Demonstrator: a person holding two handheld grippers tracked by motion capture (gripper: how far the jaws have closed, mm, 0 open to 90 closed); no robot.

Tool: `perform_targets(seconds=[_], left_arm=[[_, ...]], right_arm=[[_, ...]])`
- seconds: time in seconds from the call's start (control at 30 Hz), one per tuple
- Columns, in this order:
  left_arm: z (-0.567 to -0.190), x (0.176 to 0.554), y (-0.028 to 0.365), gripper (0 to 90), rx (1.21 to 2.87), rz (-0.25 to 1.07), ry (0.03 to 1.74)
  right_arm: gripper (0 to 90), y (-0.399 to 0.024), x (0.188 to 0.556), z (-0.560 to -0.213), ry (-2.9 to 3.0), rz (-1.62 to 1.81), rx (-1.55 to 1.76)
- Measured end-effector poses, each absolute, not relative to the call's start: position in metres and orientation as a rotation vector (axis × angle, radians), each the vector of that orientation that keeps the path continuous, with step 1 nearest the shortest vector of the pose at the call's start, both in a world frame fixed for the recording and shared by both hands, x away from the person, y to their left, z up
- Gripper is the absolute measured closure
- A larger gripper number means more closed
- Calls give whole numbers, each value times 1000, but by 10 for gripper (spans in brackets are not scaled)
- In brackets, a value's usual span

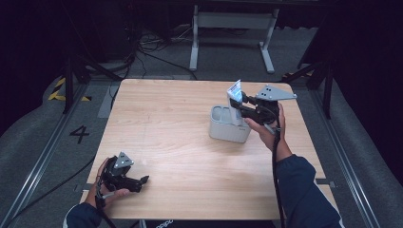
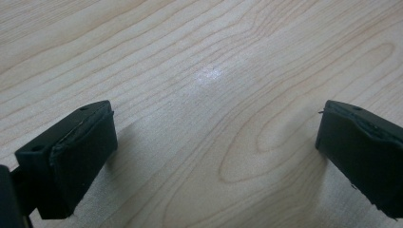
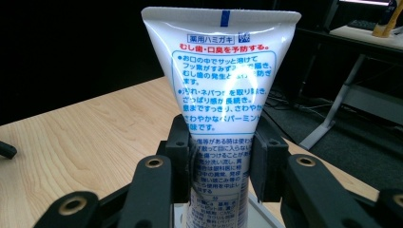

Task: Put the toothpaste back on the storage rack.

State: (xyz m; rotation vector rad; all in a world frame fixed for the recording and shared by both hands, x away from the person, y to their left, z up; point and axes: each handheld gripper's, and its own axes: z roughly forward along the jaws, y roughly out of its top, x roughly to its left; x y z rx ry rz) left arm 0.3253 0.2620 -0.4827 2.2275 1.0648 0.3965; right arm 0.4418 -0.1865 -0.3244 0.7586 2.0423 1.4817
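Observation:
A white toothpaste tube (image 3: 221, 95) with blue and red print stands upright, crimped end up, and my right gripper (image 3: 221, 164) is shut on its lower body. From the high view, that tube (image 1: 235, 92) is over a grey two-compartment holder (image 1: 228, 124) at the table's right, with the right gripper (image 1: 243, 108) just above the holder's right compartment. The tube's bottom end is hidden behind the jaws. My left gripper (image 1: 142, 180) rests at the table's near left corner; its jaws (image 2: 214, 152) stand wide apart over bare wood, holding nothing.
The light wooden table (image 1: 166, 137) has its edges near both hands. Cables trail from each gripper off the front edge. Beyond the table are a white desk frame (image 1: 233, 28), floor cables and black stands on either side.

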Motion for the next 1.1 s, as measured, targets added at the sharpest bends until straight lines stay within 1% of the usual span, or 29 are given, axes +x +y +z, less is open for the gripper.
perform_targets(seconds=[0.33, 0.73, 1.07, 1.1], left_arm=[[-482, 325, 262, 3, 2232, 389, 1070], [-483, 326, 261, 3, 2224, 392, 1075], [-483, 327, 261, 2, 2227, 409, 1062], [-483, 325, 260, 3, 2216, 388, 1084]], right_arm=[[664, -185, 450, -335, 2046, 1475, 774], [665, -186, 457, -339, 2018, 1490, 790], [665, -190, 465, -351, 2013, 1482, 821], [665, -190, 465, -352, 2016, 1476, 823]])
